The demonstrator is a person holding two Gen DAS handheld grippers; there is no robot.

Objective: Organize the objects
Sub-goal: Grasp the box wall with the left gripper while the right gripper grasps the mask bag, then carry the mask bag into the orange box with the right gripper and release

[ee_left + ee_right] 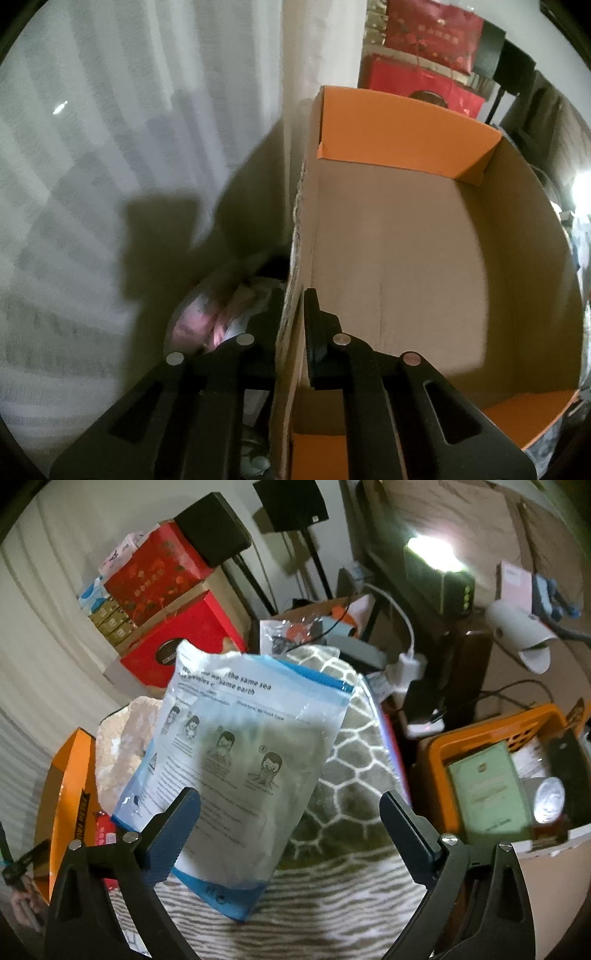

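In the left wrist view my left gripper (293, 301) is shut on the left wall (295, 280) of an open cardboard box (402, 258) with orange flaps; one finger is outside the wall, one inside. The box interior shows bare. In the right wrist view my right gripper (290, 805) is wide open. A blue-edged plastic pack of face masks (236, 760) with printed instructions lies between and beyond its fingers, on a grey patterned blanket (351, 782). The pack touches neither finger that I can see.
A white curtain (110, 184) hangs left of the box. Red gift boxes (173, 627) are stacked behind. An orange crate (491, 775) with a green book and a can stands at right. An orange box flap (70, 805) is at left. Cables and a lamp (432, 554) are beyond.
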